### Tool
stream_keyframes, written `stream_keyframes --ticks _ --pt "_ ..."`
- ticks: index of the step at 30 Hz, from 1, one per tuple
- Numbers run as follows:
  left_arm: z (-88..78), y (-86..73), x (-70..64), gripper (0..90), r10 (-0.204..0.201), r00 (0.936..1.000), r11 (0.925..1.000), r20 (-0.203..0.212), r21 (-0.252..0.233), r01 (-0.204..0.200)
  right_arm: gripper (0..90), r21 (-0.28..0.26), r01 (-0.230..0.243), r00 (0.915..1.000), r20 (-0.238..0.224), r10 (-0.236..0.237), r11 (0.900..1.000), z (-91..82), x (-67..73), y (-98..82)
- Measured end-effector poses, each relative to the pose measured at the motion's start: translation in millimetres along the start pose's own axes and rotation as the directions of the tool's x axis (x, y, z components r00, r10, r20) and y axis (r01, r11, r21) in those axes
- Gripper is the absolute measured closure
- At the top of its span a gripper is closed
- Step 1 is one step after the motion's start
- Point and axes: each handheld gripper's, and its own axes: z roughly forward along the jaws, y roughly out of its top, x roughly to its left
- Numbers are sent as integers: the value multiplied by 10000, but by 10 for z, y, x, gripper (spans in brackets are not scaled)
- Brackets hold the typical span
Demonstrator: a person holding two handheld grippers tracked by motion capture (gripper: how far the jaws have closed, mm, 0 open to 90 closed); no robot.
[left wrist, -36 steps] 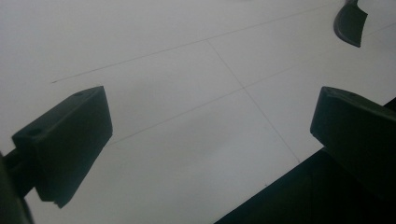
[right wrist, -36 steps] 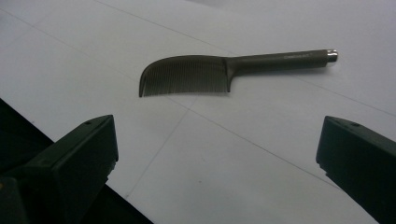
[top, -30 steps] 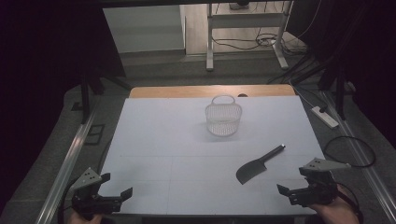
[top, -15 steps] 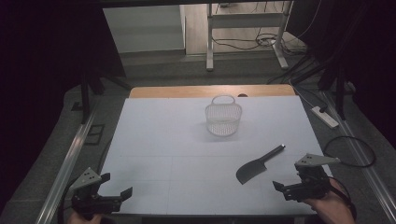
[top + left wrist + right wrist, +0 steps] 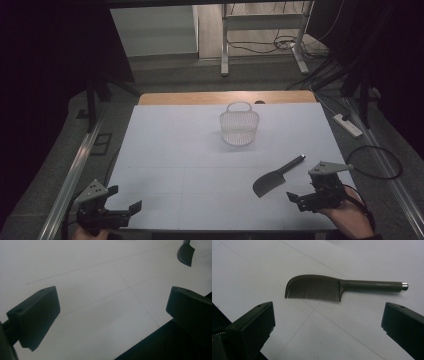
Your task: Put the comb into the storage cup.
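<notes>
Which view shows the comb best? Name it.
The right gripper view: the comb lies close, teeth and handle lettering clear. The high view shows a small dark shape; the left gripper view catches one end.

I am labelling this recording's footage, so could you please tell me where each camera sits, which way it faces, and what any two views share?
High view: fixed above the person's side, facing forward and down on the white table; shows the basket, comb, left gripper, right gripper and a hand.
Left gripper view: rides the left gripper, looking along its open jaws across bare tabletop toward the comb's head.
Right gripper view: rides the right gripper, looking along its open jaws at the comb.
Shared: all three show the comb.
</notes>
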Motion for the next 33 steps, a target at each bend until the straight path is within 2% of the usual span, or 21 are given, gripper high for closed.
stream_keyframes --ticks 12,16,26,33 --pt "-3 -1 1 0 2 10000 10000 18 -15 -2 0 48 15 9999 -150 -14 10000 98 -18 86" --pt "-1 0 3 0 -8 10000 10000 43 0 8 0 361 226 9995 -216 -218 9991 153 -8 136" --pt "-1 0 4 0 -2 10000 10000 62 8 2 0 759 298 9993 -259 -279 9967 268 42 235" --pt "-2 0 7 0 -7 10000 10000 94 5 7 0 956 216 9979 -634 -155 9952 334 65 292"
